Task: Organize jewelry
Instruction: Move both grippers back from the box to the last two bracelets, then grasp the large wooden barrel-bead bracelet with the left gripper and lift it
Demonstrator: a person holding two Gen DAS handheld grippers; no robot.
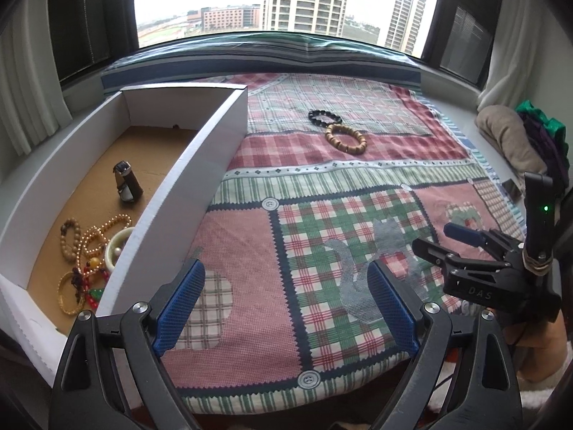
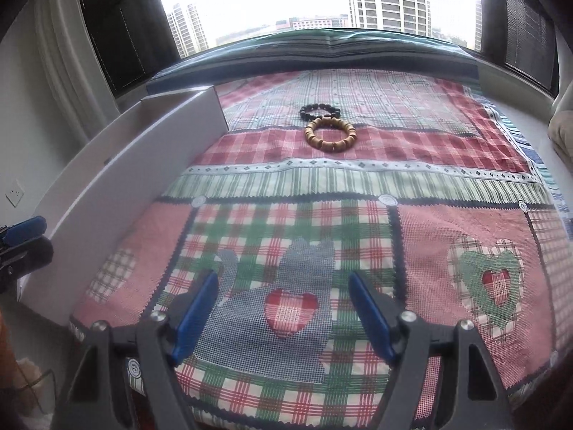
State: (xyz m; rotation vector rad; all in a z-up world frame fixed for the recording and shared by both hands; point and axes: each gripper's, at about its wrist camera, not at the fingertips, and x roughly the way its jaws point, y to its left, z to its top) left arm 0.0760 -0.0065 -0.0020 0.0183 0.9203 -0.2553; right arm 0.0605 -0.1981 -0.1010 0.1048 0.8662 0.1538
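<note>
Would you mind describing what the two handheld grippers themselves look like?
Both are black plastic clamps with silver pivot bolts and blue ribbed finger pads. Seen from the left gripper, the right gripper carries embossed "DAS" lettering, a black upright module with a green LED, and a tan band around its base. The right gripper's own view matches.

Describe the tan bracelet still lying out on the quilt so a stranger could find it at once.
Start at the white cardboard box along the left side of the patchwork quilt; two bead bracelets lie out on the quilt, toward the window. The tan wooden bracelet is the nearer one, on a red plaid band, touching the black bead bracelet behind it. Its light wood colour sets it apart.
</note>
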